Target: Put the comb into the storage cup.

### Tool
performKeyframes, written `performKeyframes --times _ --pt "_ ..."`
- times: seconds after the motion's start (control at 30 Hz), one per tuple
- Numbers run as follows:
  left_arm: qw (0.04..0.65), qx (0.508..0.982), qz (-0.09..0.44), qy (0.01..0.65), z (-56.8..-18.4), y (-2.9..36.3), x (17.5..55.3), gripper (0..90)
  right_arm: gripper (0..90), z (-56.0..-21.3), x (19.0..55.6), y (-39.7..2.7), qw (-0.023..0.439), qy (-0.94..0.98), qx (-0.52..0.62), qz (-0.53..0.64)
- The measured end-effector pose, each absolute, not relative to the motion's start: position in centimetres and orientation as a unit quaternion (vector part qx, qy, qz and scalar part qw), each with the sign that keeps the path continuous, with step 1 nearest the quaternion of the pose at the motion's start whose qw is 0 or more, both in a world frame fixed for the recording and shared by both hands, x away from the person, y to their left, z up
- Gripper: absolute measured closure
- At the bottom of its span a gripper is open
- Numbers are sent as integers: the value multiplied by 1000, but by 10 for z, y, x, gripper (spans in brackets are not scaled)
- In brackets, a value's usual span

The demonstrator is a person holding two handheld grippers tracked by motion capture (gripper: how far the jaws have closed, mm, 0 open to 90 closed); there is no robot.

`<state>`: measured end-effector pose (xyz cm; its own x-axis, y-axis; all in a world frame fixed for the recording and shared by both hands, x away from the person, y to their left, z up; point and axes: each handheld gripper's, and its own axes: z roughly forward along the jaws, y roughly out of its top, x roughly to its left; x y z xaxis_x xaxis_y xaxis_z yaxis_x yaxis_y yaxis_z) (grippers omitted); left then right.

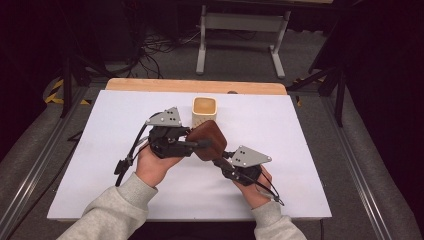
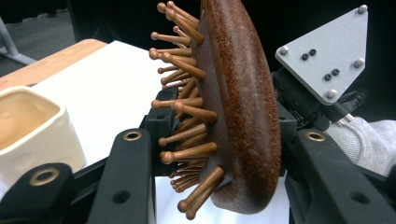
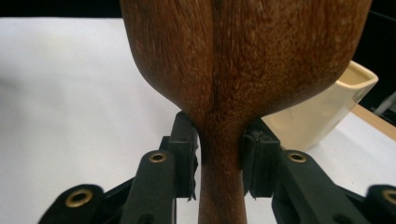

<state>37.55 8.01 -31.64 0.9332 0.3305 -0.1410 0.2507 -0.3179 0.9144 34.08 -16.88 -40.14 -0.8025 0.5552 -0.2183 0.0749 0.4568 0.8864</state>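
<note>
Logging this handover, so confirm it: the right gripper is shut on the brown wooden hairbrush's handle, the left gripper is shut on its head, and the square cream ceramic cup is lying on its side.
One thing is wrong: the square cream ceramic cup stands upright with its mouth up, as the high view shows. The rest holds: the right gripper is shut on the handle of the brown wooden hairbrush, and the left gripper is shut on its head.

hairbrush (image 1: 207,140): reddish-brown wood, speckled grain, darker seam down back; pins lighter brown w/ round tips, pad dark brown mesh | cup (image 1: 204,111), far: cream, tan inside | table sheet (image 1: 300,165): plain white; far edge strip light wood | left gripper (image 1: 197,144) & right gripper (image 1: 218,162): black, brass rivets, grey plates | sleeves (image 1: 120,205): lt grey
</note>
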Motion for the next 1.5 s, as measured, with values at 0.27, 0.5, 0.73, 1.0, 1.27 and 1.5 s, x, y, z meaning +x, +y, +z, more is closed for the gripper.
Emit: performKeyframes --times 0.27,0.5,0.73,1.0,1.27,1.5 --pt "547 818 50 174 -305 78 376 585 451 -396 338 -173 256 800 178 512" --pt "544 819 68 171 -291 79 376 583 145 -393 340 -178 242 796 182 524" --pt "541 818 84 175 -278 81 380 580 20 -390 338 -188 236 791 187 532" --pt "539 818 102 173 -266 81 381 579 17 -394 336 -205 241 786 198 533" --pt "537 817 118 174 -253 83 385 578 16 -397 333 -232 237 764 217 559" --pt "543 809 137 180 -241 84 391 575 17 -401 330 -247 241 755 226 567"
